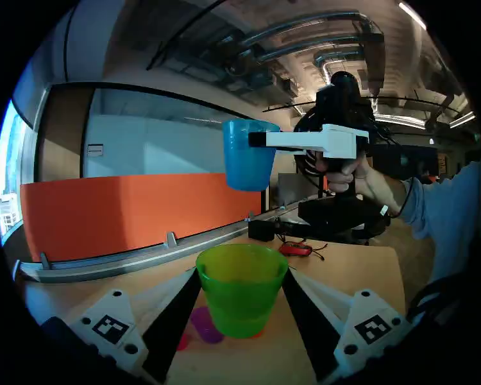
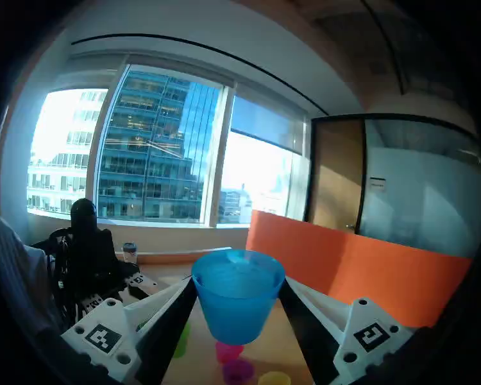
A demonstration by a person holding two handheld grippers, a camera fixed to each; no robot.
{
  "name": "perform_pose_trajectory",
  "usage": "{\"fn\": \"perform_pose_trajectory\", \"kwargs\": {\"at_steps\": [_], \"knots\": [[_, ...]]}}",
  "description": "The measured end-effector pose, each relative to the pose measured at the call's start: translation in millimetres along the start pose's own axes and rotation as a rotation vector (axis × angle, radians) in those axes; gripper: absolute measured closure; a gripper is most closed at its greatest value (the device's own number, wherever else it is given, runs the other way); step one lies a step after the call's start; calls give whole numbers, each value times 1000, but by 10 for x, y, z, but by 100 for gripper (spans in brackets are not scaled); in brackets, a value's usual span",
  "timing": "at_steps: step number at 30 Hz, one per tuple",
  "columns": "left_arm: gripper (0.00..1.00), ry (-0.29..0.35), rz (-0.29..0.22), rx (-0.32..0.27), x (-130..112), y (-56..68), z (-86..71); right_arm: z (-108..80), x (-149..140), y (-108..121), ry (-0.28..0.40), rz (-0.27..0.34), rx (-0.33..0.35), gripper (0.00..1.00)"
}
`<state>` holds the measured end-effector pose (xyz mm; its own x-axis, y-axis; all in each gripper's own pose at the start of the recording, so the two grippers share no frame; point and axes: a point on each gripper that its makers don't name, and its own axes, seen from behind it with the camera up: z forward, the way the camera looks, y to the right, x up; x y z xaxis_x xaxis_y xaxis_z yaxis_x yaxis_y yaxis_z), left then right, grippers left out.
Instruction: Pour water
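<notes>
Two cups are in play, one in each pair of tongs. In the left gripper view, the left gripper has its fingers drawn in narrow and pressed against both sides of a green cup, which stands upright low over the near part of the wooden table. Whether its base touches the table I cannot tell. Small purple and pink cups lie on the table just behind it.

Farther back and well above the table, the right gripper reaches in level from the right, held by a hand with a pale blue sleeve. It carries a blue cup at its tip, upright and apart from the green one. A small red thing lies at the far edge of the table, and an orange panel runs along the table's far side.

In the right gripper view the blue cup sits between this gripper's two fingers, both pressed to its sides. Its inside looks bright blue, but I cannot tell how full it is. Below it on the table are little pink, purple and yellow cups. A wide window rises beyond the table
</notes>
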<state>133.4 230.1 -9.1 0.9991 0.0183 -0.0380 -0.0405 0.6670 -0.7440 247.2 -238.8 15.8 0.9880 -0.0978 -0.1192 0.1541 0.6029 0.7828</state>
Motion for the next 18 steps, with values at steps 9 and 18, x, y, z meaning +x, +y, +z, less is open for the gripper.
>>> {"fn": "perform_pose_trajectory", "kwargs": {"at_steps": [9,18], "knots": [[14,-11,0,28,-53,-96,-57,-97,-146,69,-21,-6,-18,10],[14,-55,0,64,-268,-234,-133,-268,-480,155,-52,-2,-49,10]]}}
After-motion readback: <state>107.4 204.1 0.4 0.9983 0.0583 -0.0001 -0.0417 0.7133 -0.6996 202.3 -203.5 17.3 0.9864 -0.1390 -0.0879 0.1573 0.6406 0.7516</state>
